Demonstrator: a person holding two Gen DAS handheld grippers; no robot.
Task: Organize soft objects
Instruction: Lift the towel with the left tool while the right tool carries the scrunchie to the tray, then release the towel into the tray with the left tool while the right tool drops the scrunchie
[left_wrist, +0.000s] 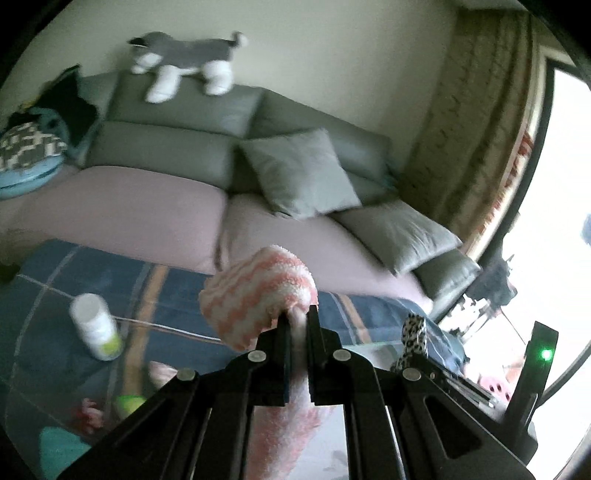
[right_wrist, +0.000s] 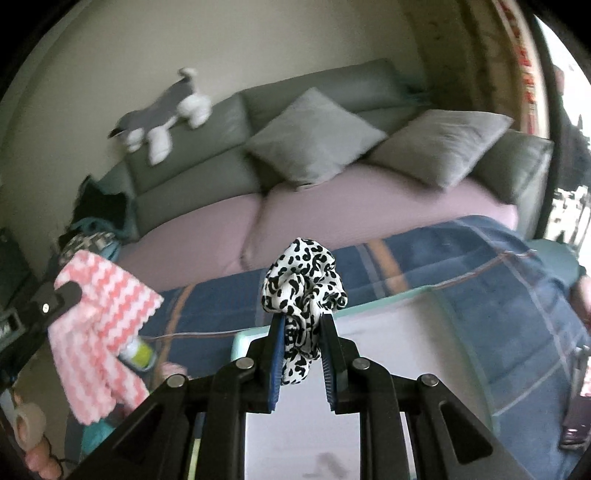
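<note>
A pink-and-white zigzag cloth (left_wrist: 258, 291) is clamped in the jaws of the left gripper (left_wrist: 297, 321), which are pressed fully together on a pinch of the fabric; the rest of the cloth hangs below, clear of the glass surface (left_wrist: 55, 369). A black-and-white spotted scrunchie (right_wrist: 303, 295) is clamped between the jaws of the right gripper (right_wrist: 302, 325), which are held slightly apart by its bulk. Both soft things are carried in the air above the near edge of the surface, with the sofa (right_wrist: 369, 218) well beyond.

The step in hand is judged to be a carry toward a place for sorting. It is best done with both grips kept firm and the cloth's loose tail kept lifted high enough that it is not dragged across the white bottle (left_wrist: 96, 326) standing upright on the surface.

Open room is offered by the pink seat of the sofa, bare in front of the grey cushions (right_wrist: 314, 136). The surface's pale green rim (right_wrist: 388, 301) lies just under the right gripper, and small things are crowded at the left, so a low sweep there is to be avoided. A plush dog (left_wrist: 184, 59) on the sofa's back is well clear.
</note>
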